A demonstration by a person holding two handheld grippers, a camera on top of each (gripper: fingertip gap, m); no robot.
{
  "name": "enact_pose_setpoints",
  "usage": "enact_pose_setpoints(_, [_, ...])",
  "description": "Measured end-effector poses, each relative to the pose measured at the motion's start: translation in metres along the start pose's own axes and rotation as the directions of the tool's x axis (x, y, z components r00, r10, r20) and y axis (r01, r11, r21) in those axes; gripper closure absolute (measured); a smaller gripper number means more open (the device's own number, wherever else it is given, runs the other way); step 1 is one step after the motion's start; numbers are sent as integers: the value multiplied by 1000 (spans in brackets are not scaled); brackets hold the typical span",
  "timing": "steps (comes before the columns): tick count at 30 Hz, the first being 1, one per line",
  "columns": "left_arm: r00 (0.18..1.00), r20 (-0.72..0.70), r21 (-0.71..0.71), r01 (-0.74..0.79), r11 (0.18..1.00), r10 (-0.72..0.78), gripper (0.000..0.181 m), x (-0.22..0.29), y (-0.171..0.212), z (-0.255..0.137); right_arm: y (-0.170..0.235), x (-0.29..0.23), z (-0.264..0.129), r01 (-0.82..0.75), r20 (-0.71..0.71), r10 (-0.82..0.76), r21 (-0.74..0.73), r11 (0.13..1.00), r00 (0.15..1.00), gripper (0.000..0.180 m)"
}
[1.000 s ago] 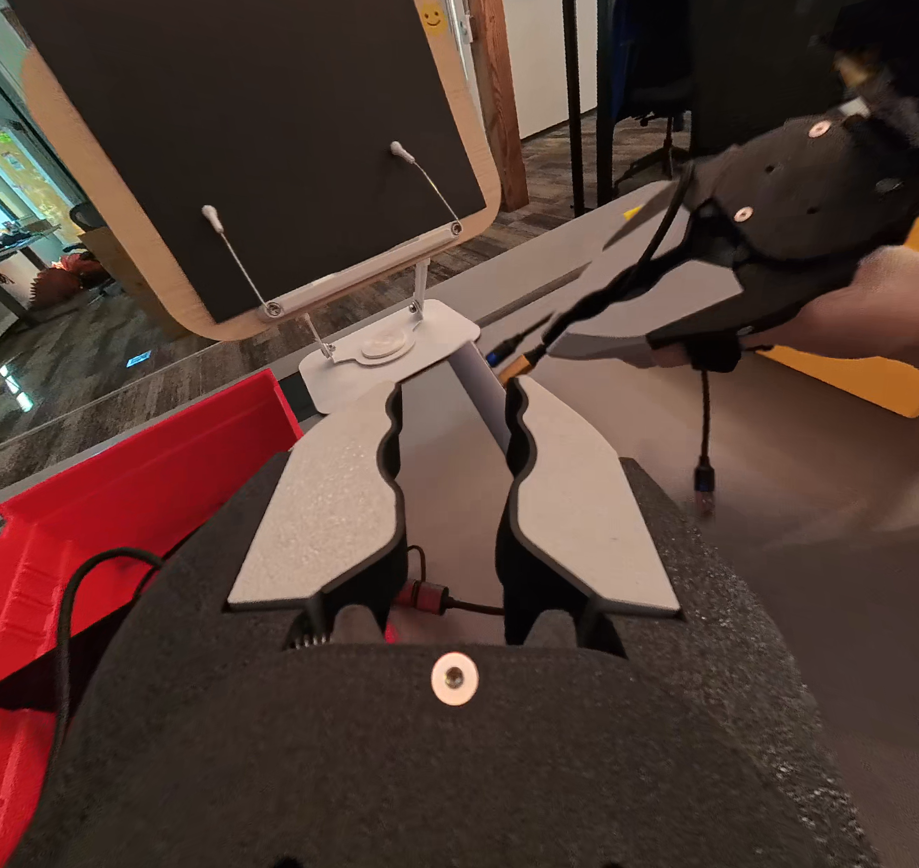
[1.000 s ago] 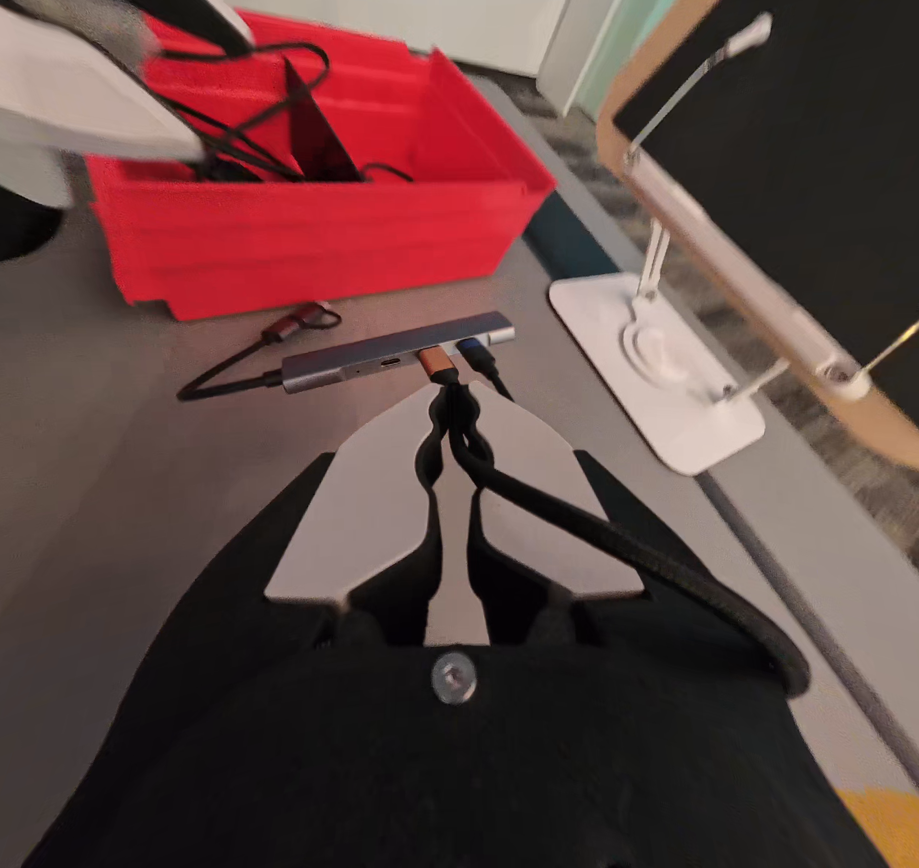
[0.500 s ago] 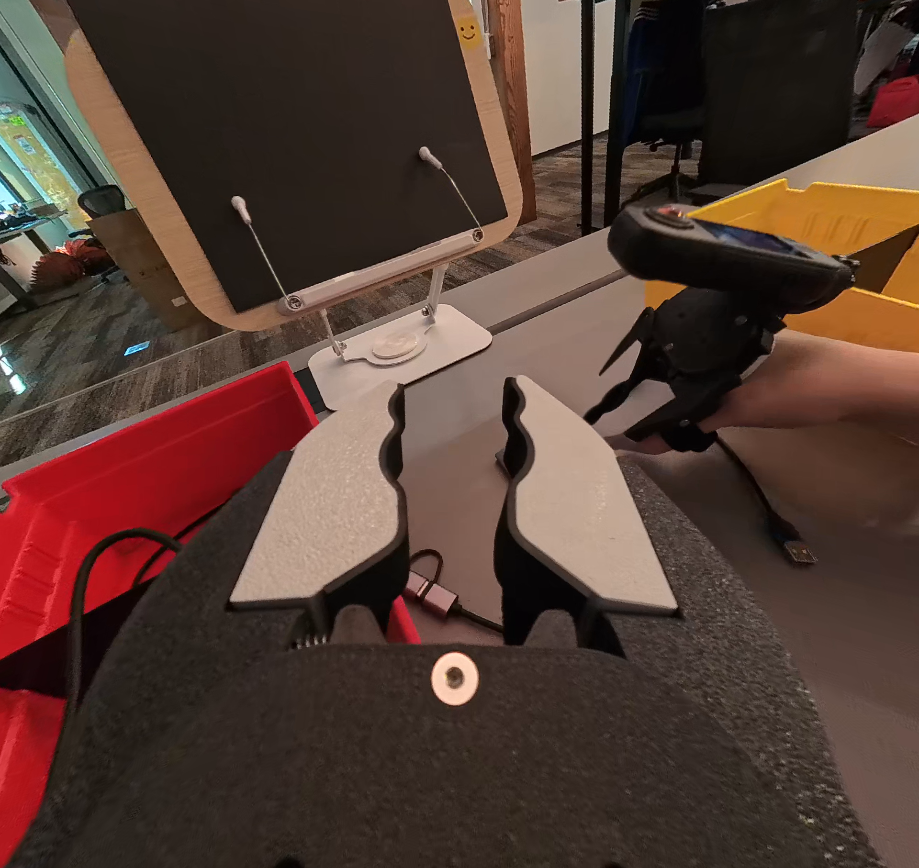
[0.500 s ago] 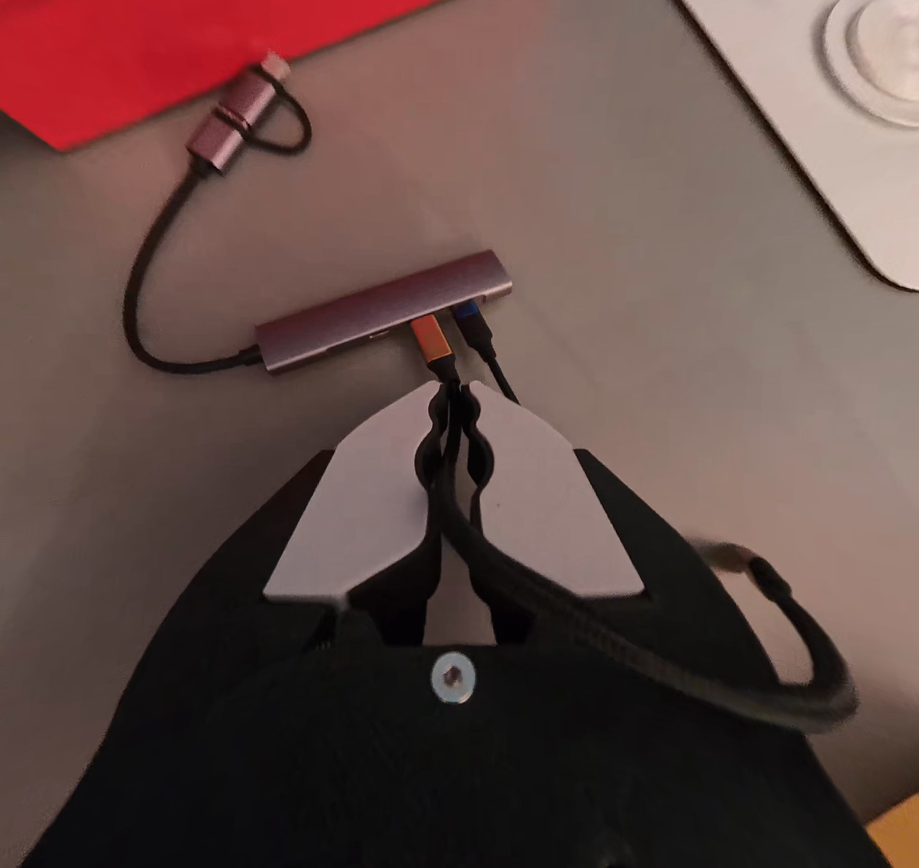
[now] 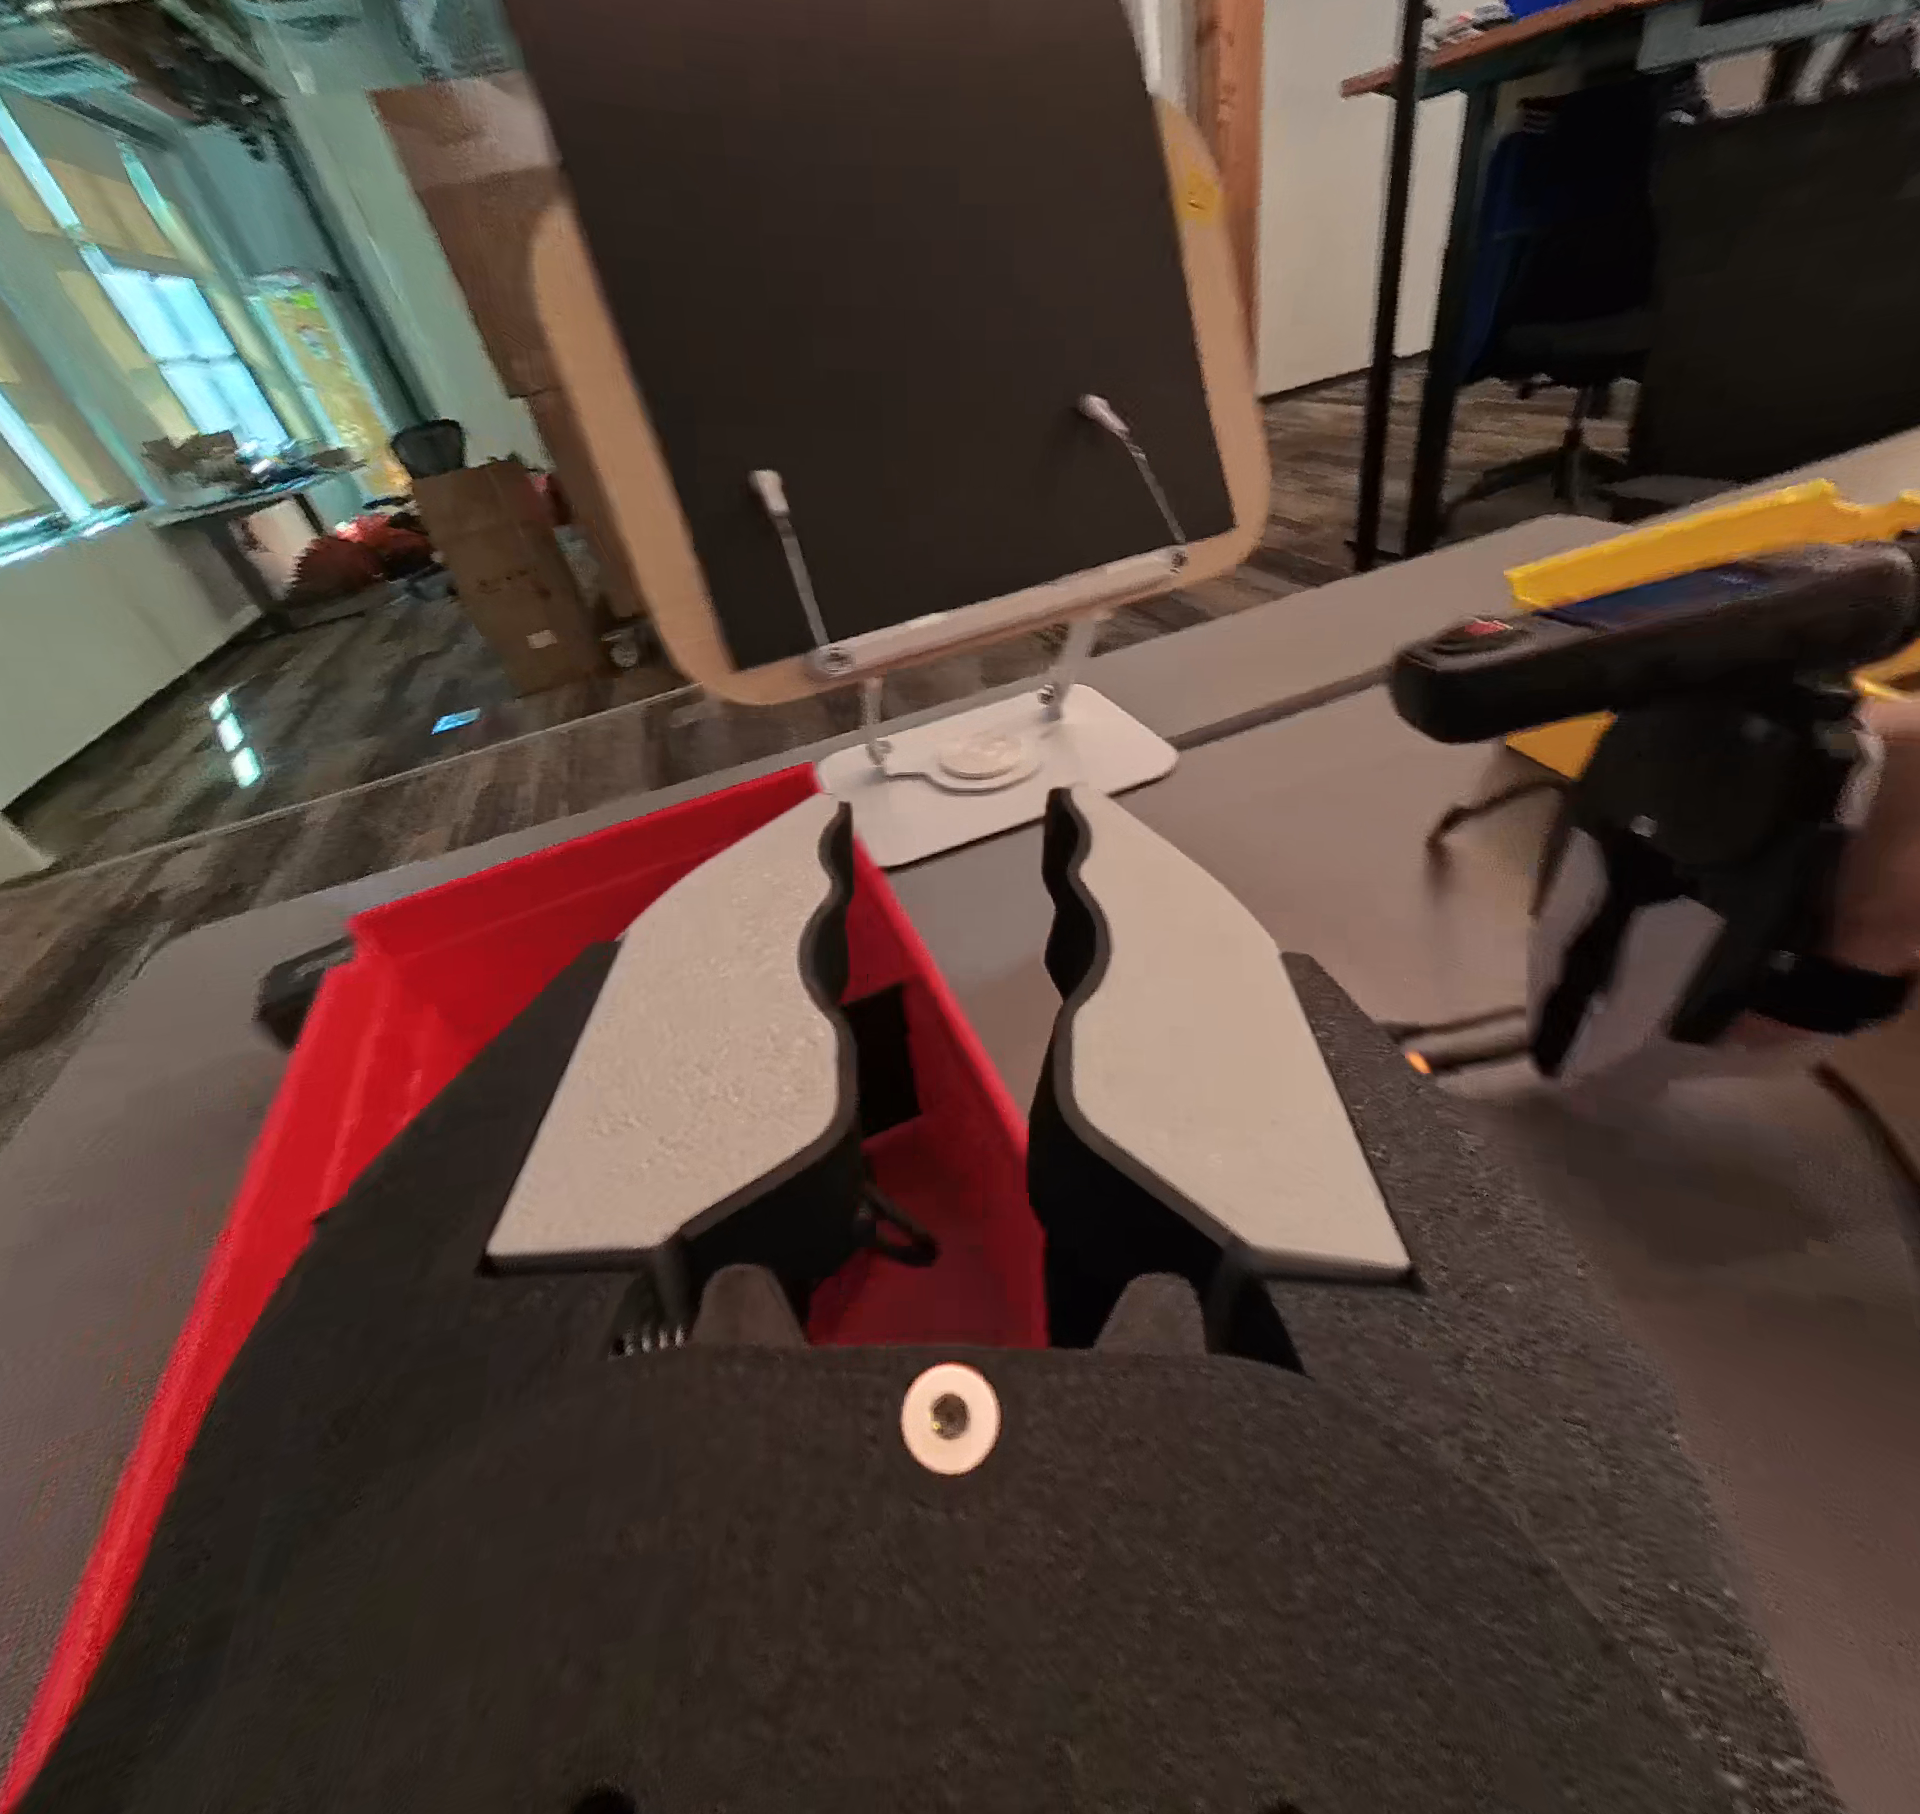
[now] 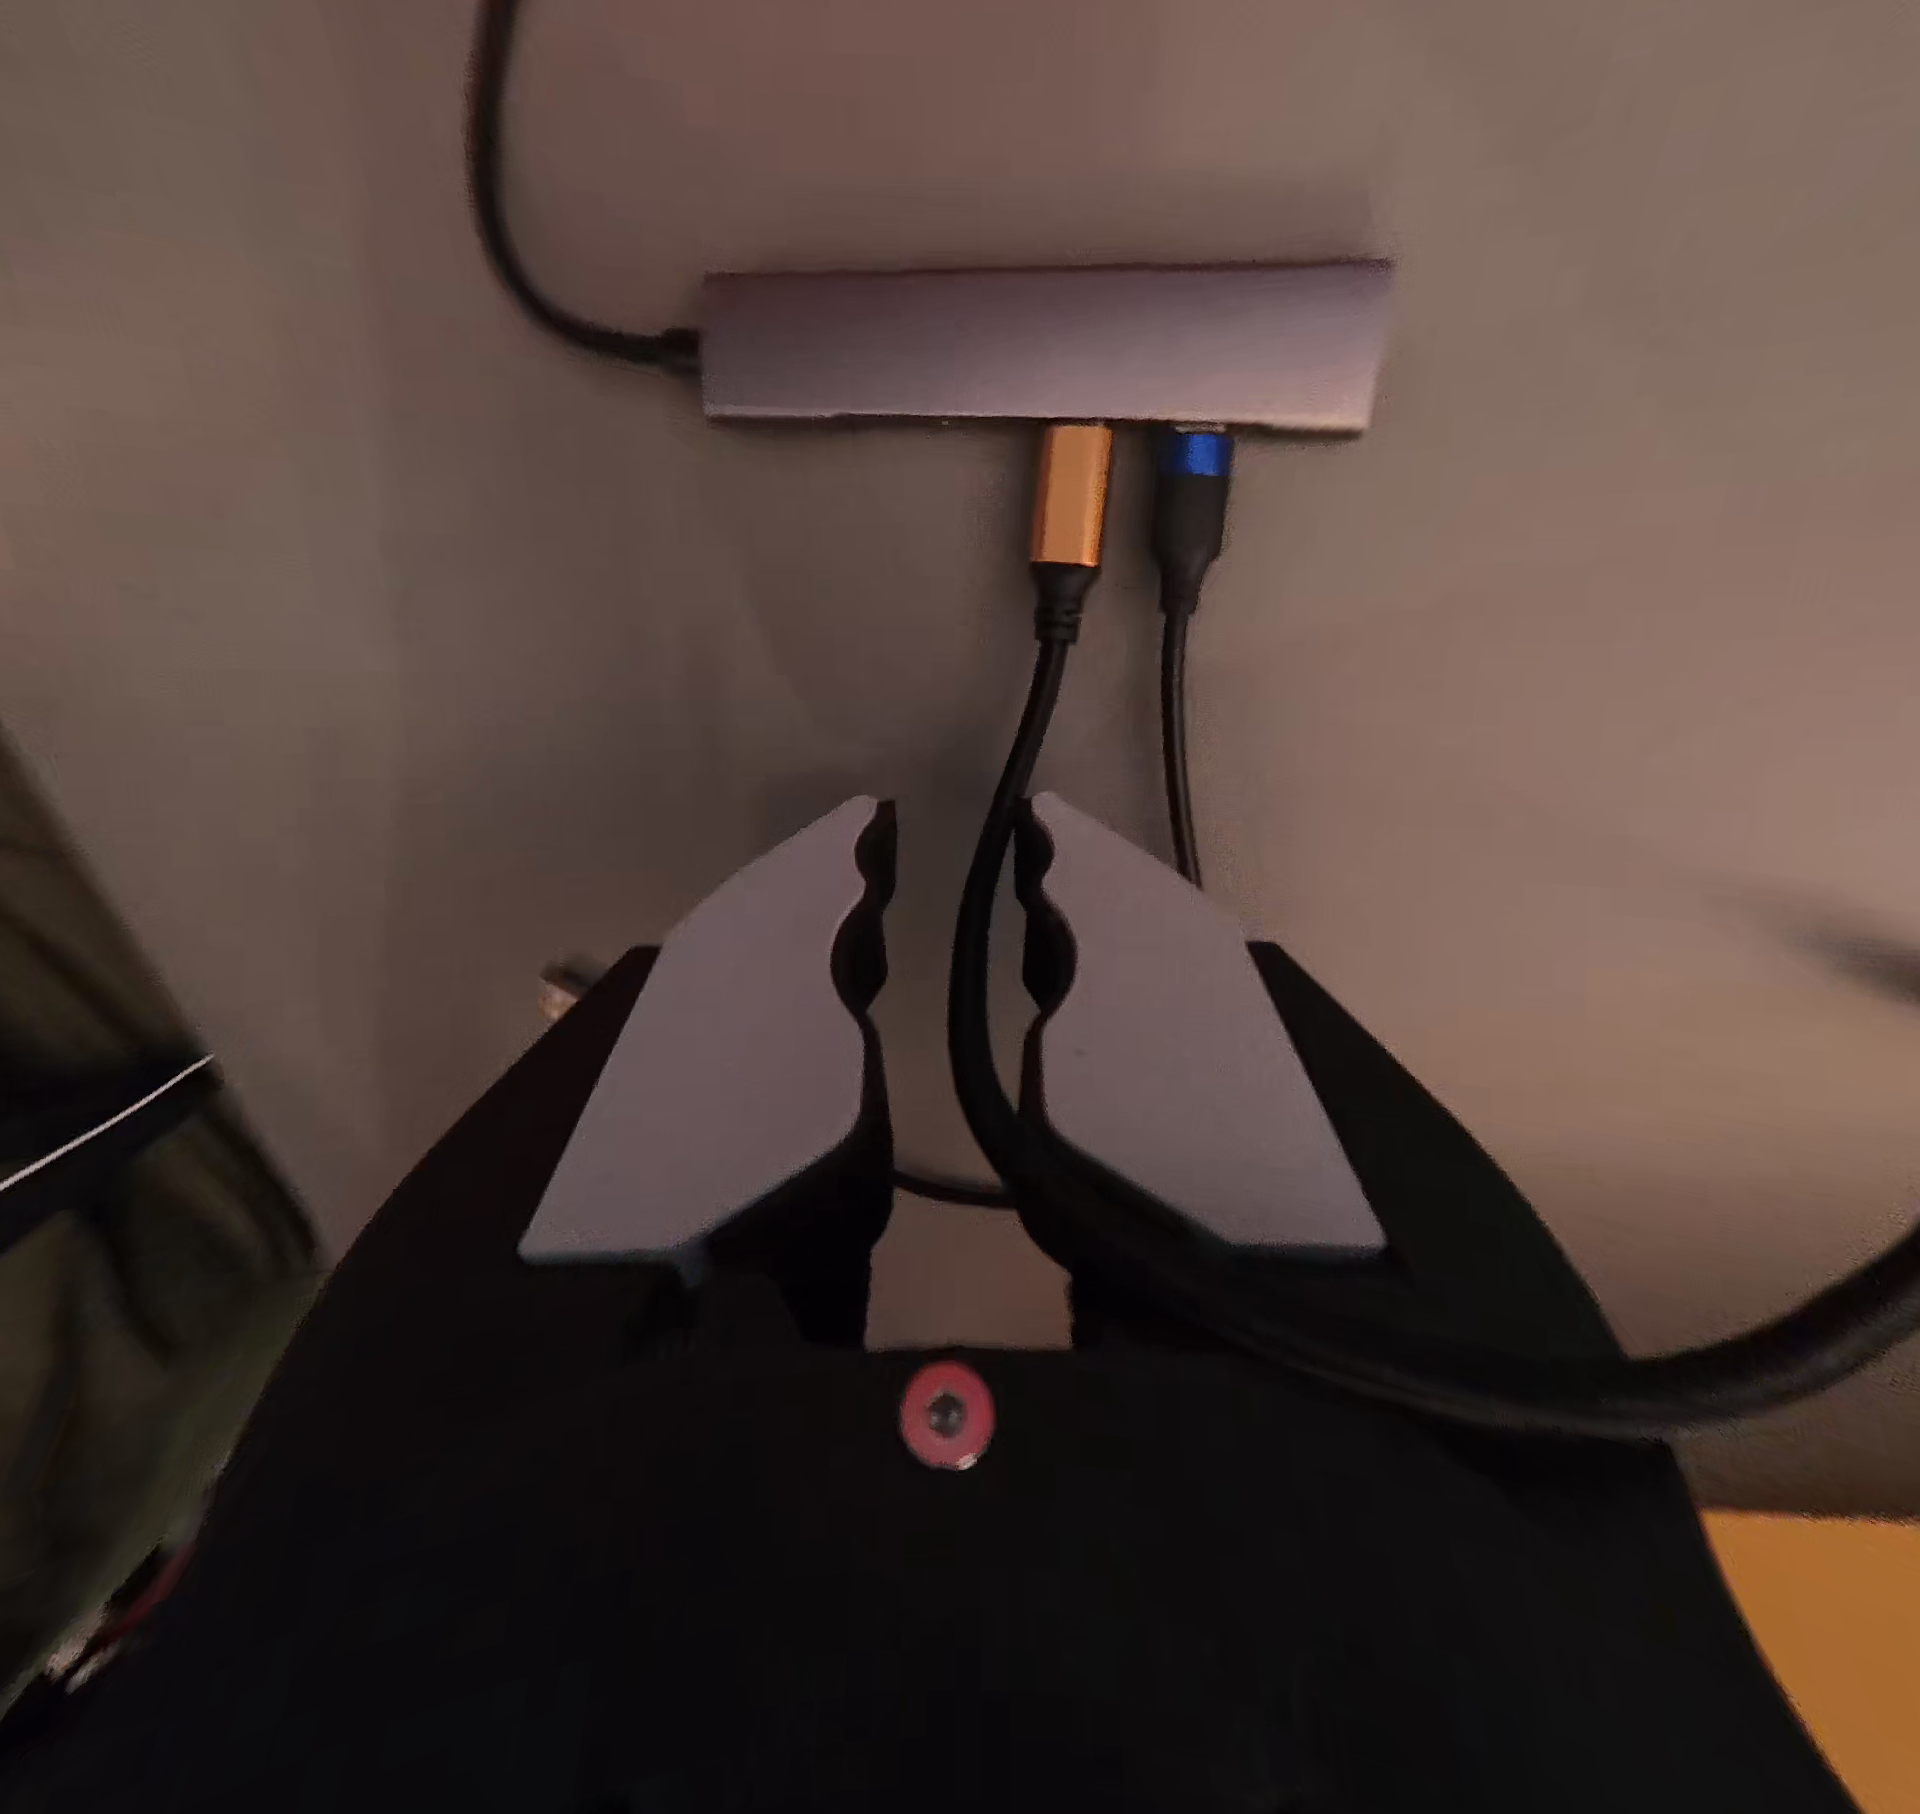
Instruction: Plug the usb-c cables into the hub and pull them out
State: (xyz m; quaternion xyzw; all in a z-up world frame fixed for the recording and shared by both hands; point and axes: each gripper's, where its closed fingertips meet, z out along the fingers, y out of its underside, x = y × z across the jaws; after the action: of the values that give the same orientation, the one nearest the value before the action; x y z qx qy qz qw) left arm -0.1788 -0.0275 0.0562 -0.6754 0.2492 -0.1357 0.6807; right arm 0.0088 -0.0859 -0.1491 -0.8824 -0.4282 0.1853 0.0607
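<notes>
Grey surface (image 6: 416, 621) under hub (image 6: 1039, 341), both plugs seated; right claw (image 6: 956, 808) parted, cable (image 6: 987, 933) loose between; left claw (image 5: 948, 808) wide, empty.

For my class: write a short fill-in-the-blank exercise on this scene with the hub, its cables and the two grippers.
1. The number of cables plugged into the grey hub is ____.
2. The plug beside the blue plug is coloured ____.
3. The right gripper has its jaws ____ around the black cable.
4. The left gripper hovers over a bin coloured ____.

Missing words: two; orange; open; red
</notes>
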Motion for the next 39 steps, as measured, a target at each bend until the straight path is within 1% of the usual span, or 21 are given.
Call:
enact_pose_setpoints(2, [993,52,17,108,994,-109,149,-29,-5,-13,0,-11,-4,13,80,-14,13,1000,997,157])
enact_pose_setpoints(3, [986,45,31,156,987,-158,149,-40,-7,-20,0,-17,-7,16,126,-19,22,1000,992,157])
enact_pose_setpoints(5, [978,50,23,200,980,-201,149,-59,-7,-33,4,-25,-13,10,194,-14,19,1000,981,159])
enact_pose_setpoints(6, [980,75,-2,185,983,-184,149,-68,-4,-39,9,-28,-15,8,221,-8,-1,1000,975,159])
enact_pose_setpoints(8, [986,131,-80,116,990,-105,149,-82,5,-49,22,-34,-20,21,252,-7,-54,998,968,160])
enact_pose_setpoints(12, [990,139,-287,5,958,36,149,-94,35,-57,50,-42,-24,108,280,-58,-167,980,958,162])
enact_pose_setpoints(15, [989,119,-381,-30,924,82,149,-100,56,-60,54,-58,-29,183,357,-116,-160,970,927,163])
enact_pose_setpoints(17, [994,68,-430,-44,902,80,149,-99,70,-58,47,-72,-36,233,396,-177,-99,967,901,163])
enact_pose_setpoints(20, [996,-1,-511,-73,857,84,152,-102,93,-52,33,-86,-51,283,388,-264,8,959,883,163])
enact_pose_setpoints(22, [995,6,-548,-77,833,96,161,-112,104,-48,25,-93,-62,298,376,-304,75,952,876,162])
enact_pose_setpoints(25, [997,-32,-522,-72,850,65,169,-117,105,-40,24,-100,-79,339,336,-362,128,932,869,162])
enact_pose_setpoints(27, [996,-86,-546,-79,834,38,167,-114,108,-39,24,-103,-90,362,297,-396,164,918,869,161])
enact_pose_setpoints(30, [984,-133,-603,-174,779,117,165,-116,117,-37,18,-107,-102,377,254,-427,223,899,868,161])
enact_pose_setpoints(31, [979,-160,-621,-197,759,123,162,-114,121,-35,17,-107,-105,381,240,-432,232,895,869,161])
enact_pose_setpoints(34, [968,-244,-651,-212,729,63,158,-97,125,-29,16,-107,-107,393,222,-444,240,888,868,162])
enact_pose_setpoints(36, [969,-239,-673,-208,710,58,157,-95,128,-24,15,-105,-106,393,212,-441,236,889,872,162])
enact_pose_setpoints(38, [968,-243,-720,-225,657,64,146,-92,139,-23,14,-103,-107,385,208,-435,239,891,876,162])
enact_pose_setpoints(39, [966,-248,-739,-237,631,73,145,-91,145,-23,14,-103,-107,383,205,-433,243,891,878,162])
